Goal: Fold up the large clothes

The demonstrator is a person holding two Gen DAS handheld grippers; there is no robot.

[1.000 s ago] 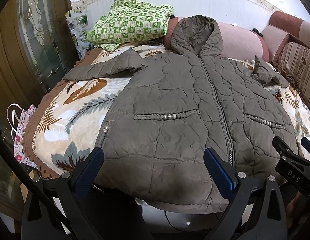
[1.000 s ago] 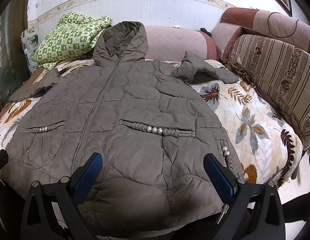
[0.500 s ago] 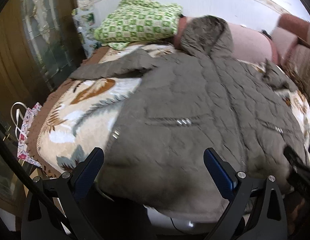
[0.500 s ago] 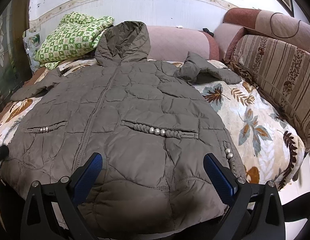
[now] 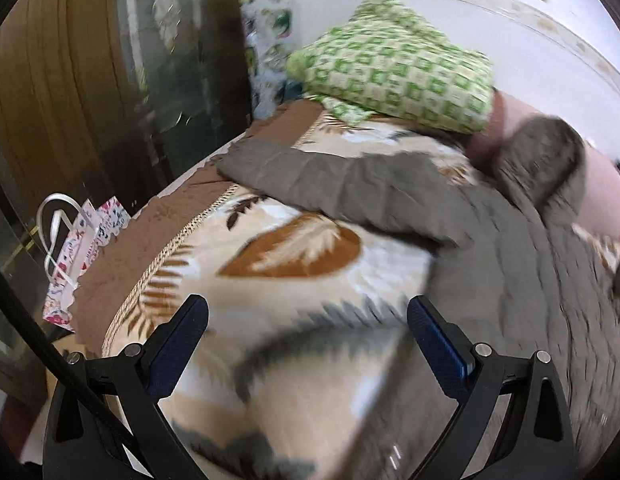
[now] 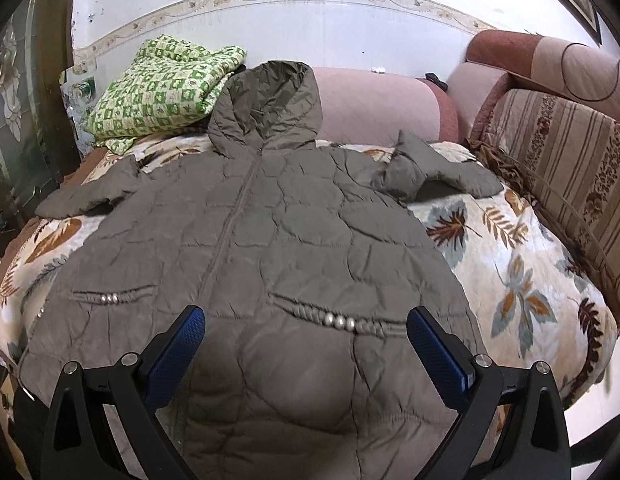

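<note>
A large olive-brown quilted hooded coat (image 6: 270,240) lies flat, front up, on a leaf-patterned bed cover (image 6: 509,272). Its hood (image 6: 270,108) rests against the pink headboard, and both sleeves spread outward. My right gripper (image 6: 306,344) is open and empty, above the coat's lower hem. My left gripper (image 5: 308,340) is open and empty, over the bed cover (image 5: 294,248) beside the coat's left edge. In the blurred left wrist view the left sleeve (image 5: 329,184) stretches ahead of the gripper and the coat body (image 5: 529,300) lies to the right.
A green checked blanket (image 6: 166,88) is piled at the bed's back left; it also shows in the left wrist view (image 5: 393,76). A striped sofa (image 6: 569,168) borders the right side. A wooden glazed door (image 5: 90,80) and a patterned paper bag (image 5: 82,248) stand left of the bed.
My left gripper has swung left and forward, from over the coat's hem to over the bed cover by the left sleeve. My right gripper has moved slightly forward and up over the coat.
</note>
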